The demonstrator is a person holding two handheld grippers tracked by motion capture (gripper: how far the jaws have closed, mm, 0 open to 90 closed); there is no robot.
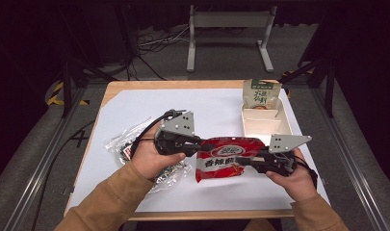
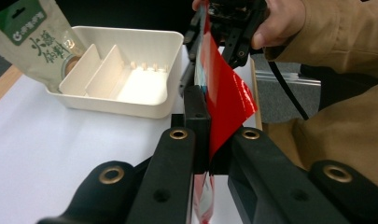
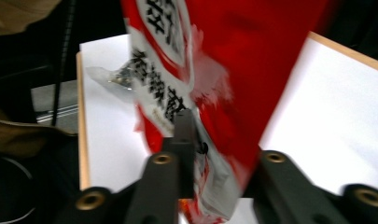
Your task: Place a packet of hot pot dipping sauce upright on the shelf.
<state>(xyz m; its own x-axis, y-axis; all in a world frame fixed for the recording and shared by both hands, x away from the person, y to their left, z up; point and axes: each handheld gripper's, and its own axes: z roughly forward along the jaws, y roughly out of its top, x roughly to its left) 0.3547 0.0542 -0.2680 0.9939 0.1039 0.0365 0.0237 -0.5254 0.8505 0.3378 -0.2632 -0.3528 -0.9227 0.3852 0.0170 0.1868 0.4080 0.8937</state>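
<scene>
A white sheet [image 1: 207, 120] covers most of the wooden table [image 1: 135, 86], and everything else lies on or above it. Toward its far right stands a cream divided tray [image 1: 265, 126], with a green-topped snack pouch [image 1: 261, 94] propped upright in its far compartment. At the near left lies a clear crinkled plastic bag [image 1: 123, 142], partly under the person's left hand [image 1: 147, 159]. Between the two hands a red snack bag [image 1: 224, 159] with a white label is held up off the sheet, stretched sideways. The left gripper [image 1: 195, 148] is pressed together on the bag's left edge, its jaws pinching the red film. The right gripper [image 1: 248, 161] grips the opposite edge; in the right gripper view its jaws sit against the bag, pinching it.
</scene>
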